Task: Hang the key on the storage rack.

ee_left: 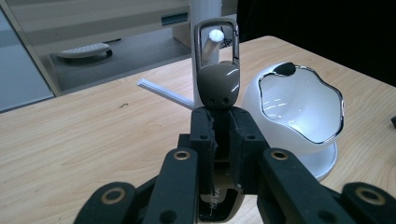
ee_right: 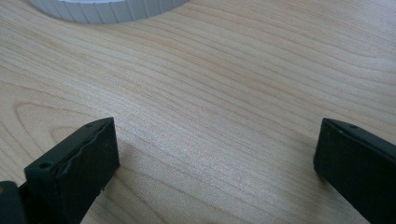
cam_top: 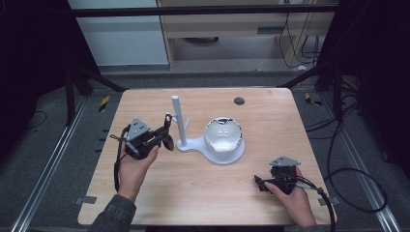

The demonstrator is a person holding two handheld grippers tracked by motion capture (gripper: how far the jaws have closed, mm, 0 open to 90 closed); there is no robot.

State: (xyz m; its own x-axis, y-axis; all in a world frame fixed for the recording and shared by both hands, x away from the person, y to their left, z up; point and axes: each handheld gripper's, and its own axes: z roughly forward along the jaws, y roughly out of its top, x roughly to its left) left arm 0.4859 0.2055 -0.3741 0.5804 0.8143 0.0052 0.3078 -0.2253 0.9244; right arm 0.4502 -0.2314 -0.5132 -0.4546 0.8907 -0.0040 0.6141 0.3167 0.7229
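A wooden table (cam_top: 193, 193), seen from above. The left gripper (cam_top: 164, 137) sits left of centre, jaws clamped on a grey key fob (ee_left: 217, 86) whose metal clip (ee_left: 216, 39) rises in front of a white post (cam_top: 178, 121). The post shares a white stand (cam_top: 203, 145) with a white bowl (cam_top: 222, 135) mid-table. Bare wood lies along the near and right edges. The right gripper (cam_top: 261, 183) rests near the front right corner, jaws wide apart over bare wood. The left gripper view shows the clip's loop and a thin white peg (ee_left: 163, 93) jutting from the post.
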